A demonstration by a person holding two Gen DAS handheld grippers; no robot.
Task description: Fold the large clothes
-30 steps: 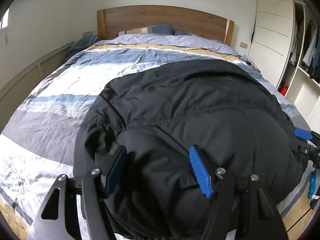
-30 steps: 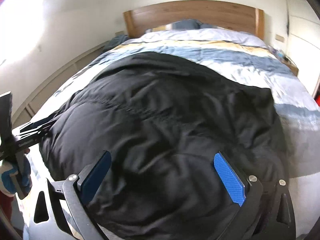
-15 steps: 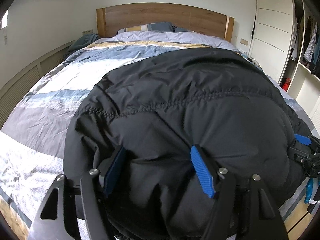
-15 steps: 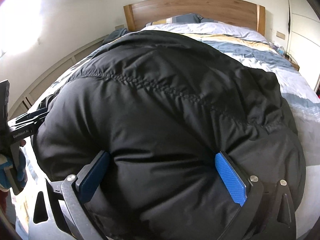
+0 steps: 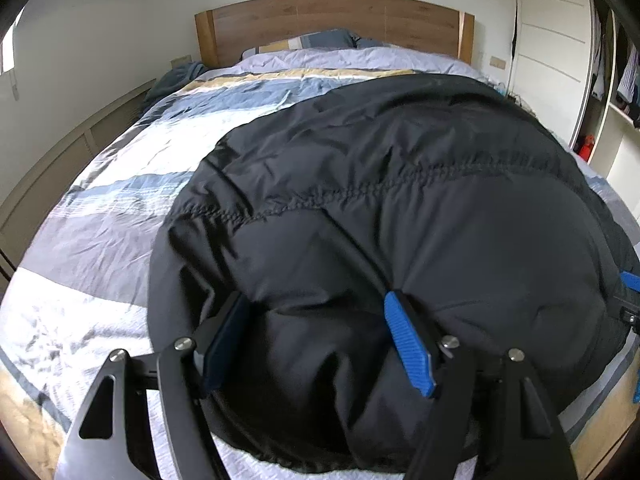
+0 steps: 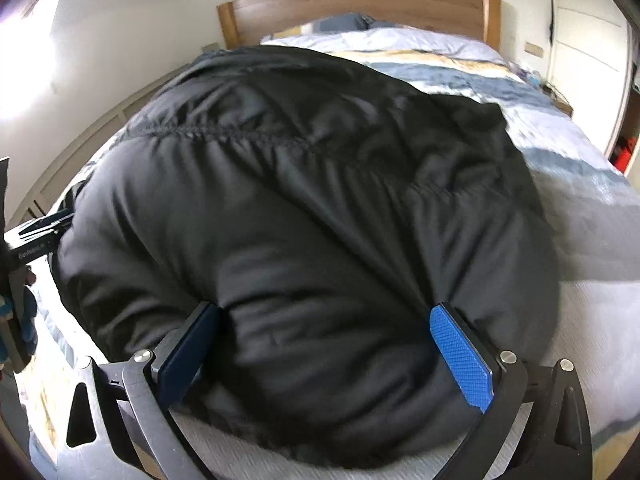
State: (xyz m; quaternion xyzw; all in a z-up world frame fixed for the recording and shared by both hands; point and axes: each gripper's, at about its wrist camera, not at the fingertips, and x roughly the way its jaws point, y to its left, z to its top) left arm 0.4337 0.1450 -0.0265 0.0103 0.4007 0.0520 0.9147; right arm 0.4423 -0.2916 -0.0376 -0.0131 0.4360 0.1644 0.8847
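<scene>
Black padded fabric fills both our views: a large quilted jacket [image 5: 400,208] lies bunched on the striped duvet [image 5: 120,240] of a bed, near its foot end, with a gathered seam running across its upper panel. Our left gripper [image 5: 320,336] points down at the near edge of the jacket, and a thick roll of the padding bulges up between its two blue pads; the jaws have just been opening, and they stand wide, yet the fabric still presses against both pads, so we count it as gripped. Our right gripper [image 6: 336,348] sits at the same near edge further along, also wide, with a fat fold of the jacket swelling between its pads and touching both. In the right wrist view the left tool shows at the far left edge, held in a gloved hand [image 6: 16,320]. Beyond the jacket we see the wooden headboard [image 5: 332,20], pillows [image 5: 320,40] against it, and a white wardrobe [image 5: 548,60] along the right wall.
</scene>
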